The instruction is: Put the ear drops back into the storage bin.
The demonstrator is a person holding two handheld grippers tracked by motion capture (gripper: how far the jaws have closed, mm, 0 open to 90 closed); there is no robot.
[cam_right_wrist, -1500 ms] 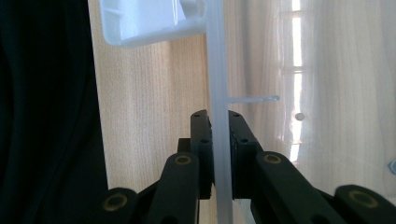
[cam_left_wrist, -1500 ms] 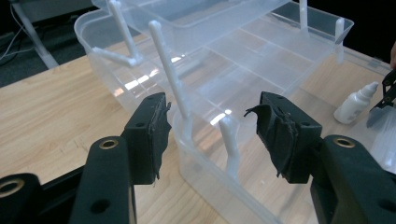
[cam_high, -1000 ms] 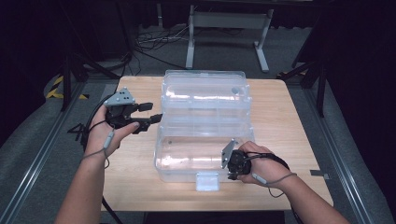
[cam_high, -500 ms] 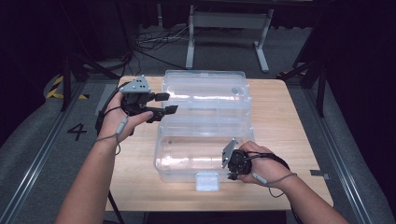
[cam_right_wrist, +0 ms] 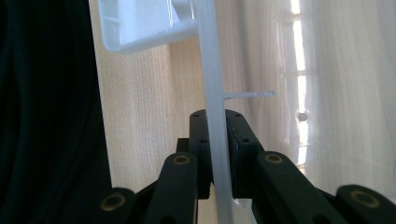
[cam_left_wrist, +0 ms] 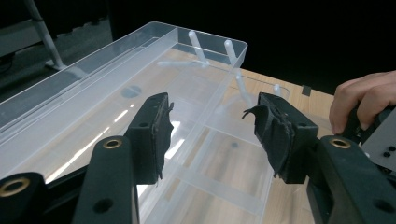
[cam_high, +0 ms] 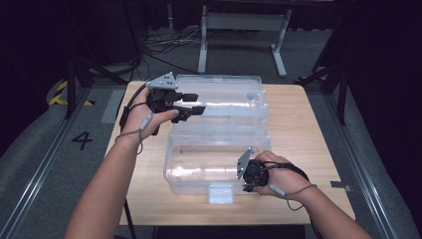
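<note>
A clear plastic storage box (cam_high: 219,134) lay open across the middle of the frame on a wooden table (cam_high: 308,144) — lid half above, base half below, its long axis running left to right. At lower centre-right the right gripper (cam_high: 247,175) pinched the base's front wall. At upper left the left gripper (cam_high: 195,104) — jaws spread, just narrowing, nothing between them — hovered at the lid's left end, the nearer hand to it.

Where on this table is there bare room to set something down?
Bare wood on the light wooden table lies right of the clear plastic hinged box, and in a strip along the near edge. The middle is crowded by the open box; the left margin is narrow.
</note>
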